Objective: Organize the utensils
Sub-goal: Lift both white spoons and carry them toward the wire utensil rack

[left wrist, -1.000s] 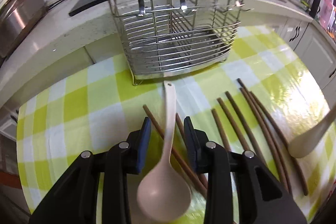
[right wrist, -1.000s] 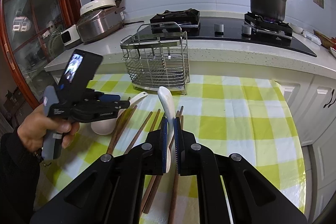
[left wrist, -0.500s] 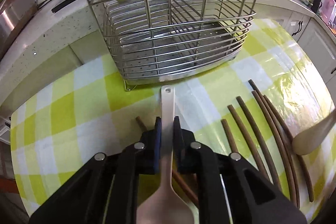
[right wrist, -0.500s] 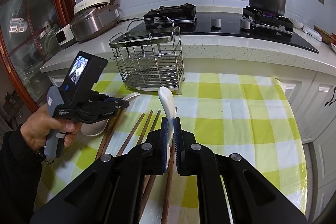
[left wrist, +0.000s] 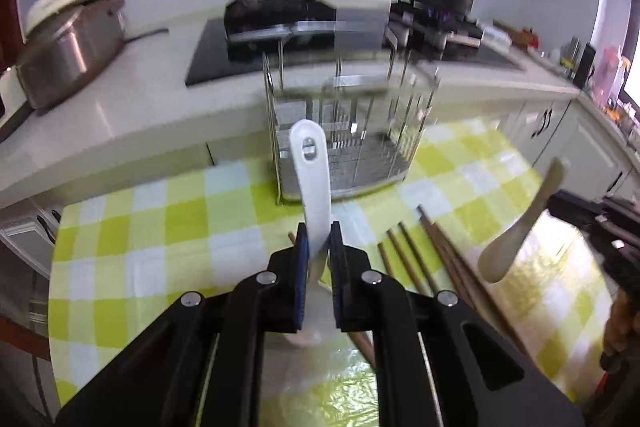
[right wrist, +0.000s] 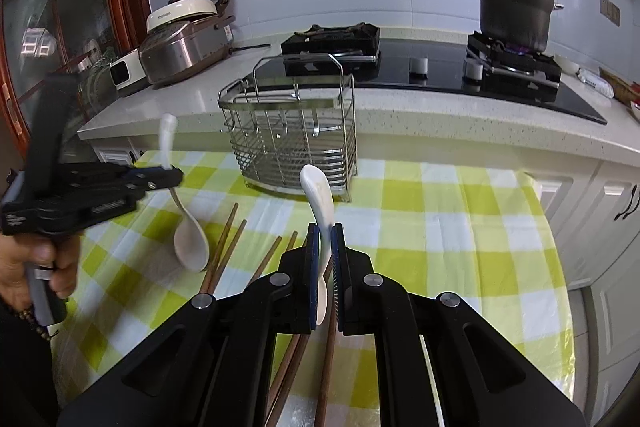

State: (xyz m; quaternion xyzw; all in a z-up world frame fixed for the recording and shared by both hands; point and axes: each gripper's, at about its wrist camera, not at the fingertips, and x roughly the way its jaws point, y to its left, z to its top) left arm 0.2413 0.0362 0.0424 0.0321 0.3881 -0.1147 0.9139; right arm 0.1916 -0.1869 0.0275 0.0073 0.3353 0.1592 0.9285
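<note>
Near the table's far edge, the wire utensil rack (right wrist: 294, 143) holds nothing visible; left gripper (left wrist: 319, 239) and right gripper (right wrist: 325, 239) each clamp a white spoon (left wrist: 310, 171) (right wrist: 320, 199) above chopsticks (right wrist: 224, 243).

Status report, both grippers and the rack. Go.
Left gripper shut on a spoon, lifted. Right gripper shut on second spoon. Wire rack ahead, empty. Chopsticks on the tablecloth.

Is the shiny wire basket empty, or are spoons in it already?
Empty. Only bare wires show inside the wire basket; both spoons sit outside in grippers.
</note>
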